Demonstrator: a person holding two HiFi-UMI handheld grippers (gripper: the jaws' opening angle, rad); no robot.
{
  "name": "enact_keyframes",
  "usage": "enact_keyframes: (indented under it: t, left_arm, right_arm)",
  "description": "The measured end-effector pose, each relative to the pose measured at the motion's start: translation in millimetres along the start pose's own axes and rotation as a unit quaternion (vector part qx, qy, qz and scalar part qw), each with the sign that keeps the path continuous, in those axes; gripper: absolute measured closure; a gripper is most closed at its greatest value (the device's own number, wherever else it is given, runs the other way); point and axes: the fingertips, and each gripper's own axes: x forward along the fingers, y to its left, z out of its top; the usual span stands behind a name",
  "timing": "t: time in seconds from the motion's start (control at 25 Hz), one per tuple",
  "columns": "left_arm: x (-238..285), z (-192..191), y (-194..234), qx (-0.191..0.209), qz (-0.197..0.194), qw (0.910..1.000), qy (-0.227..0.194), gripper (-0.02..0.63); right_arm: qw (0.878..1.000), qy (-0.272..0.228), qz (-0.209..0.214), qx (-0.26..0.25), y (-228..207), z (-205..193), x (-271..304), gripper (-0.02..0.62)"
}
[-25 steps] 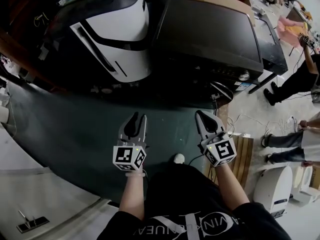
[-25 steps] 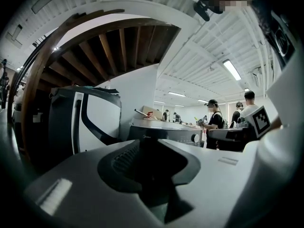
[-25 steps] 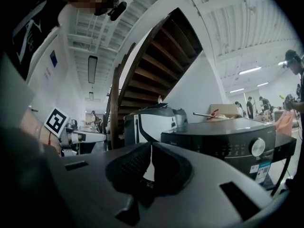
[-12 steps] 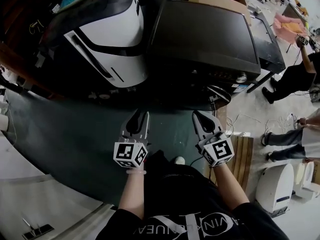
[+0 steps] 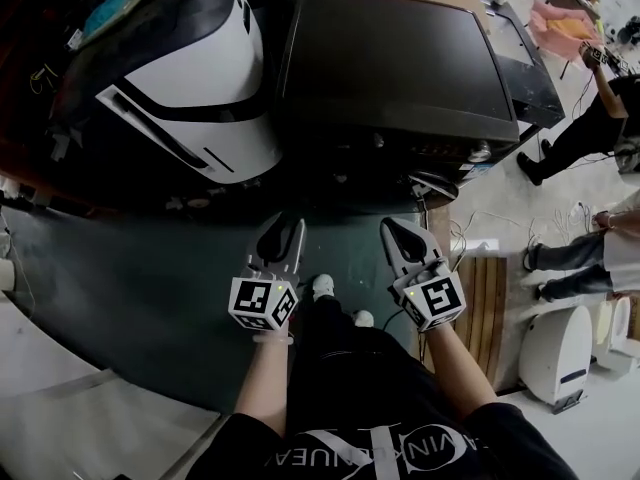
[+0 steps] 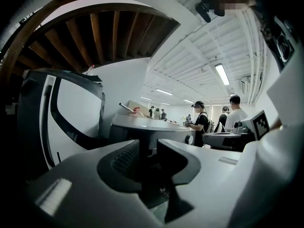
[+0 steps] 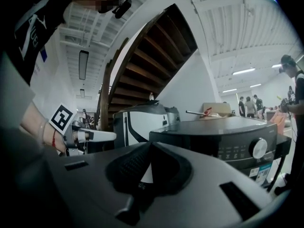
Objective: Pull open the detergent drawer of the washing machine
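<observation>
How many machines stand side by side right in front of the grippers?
2. The dark washing machine is straight ahead, above the right gripper in the head view. The white-and-black machine stands beside it on the left. Others may be hidden outside the frame.

Left gripper (image 5: 286,228), right gripper (image 5: 402,230) side by side; washing machine (image 5: 400,68) ahead.

Both forearms (image 5: 265,378) reach forward, side by side. The left gripper (image 5: 286,226) points ahead, roughly level, its 2 jaws parted by a narrow gap with nothing between them. The right gripper (image 5: 392,226) points likewise, jaw tips closed together, empty.
</observation>
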Motion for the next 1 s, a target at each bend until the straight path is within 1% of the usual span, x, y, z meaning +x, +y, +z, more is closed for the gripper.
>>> enact_keyframes:
  t: [0.28, 0.48, 0.68, 0.76, 1.0]
  left_arm:
    - [41, -8, 15, -0.014, -0.035, 0.9991, 0.021, 0.505]
    - [72, -19, 21, -0.028, -0.061, 0.9972, 0.032, 0.503]
    - [103, -39, 27, -0.062, -0.081, 0.9938, 0.042, 0.499]
    - [114, -47, 31, -0.080, -0.086, 0.9922, 0.045, 0.495]
    - [141, -69, 40, -0.120, -0.098, 0.9865, 0.052, 0.485]
  right_arm:
    - [1.000, 0.014, -0.019, 0.013, -16, -7, 28, 0.581]
    - [0.999, 0.024, -0.027, 0.007, -25, -20, 48, 0.581]
    - [0.998, 0.034, -0.040, 0.024, -34, -33, 66, 0.581]
    - [0.998, 0.033, -0.045, 0.021, -37, -38, 74, 0.581]
    - [0.996, 0.049, -0.061, 0.045, -45, -54, 91, 0.581]
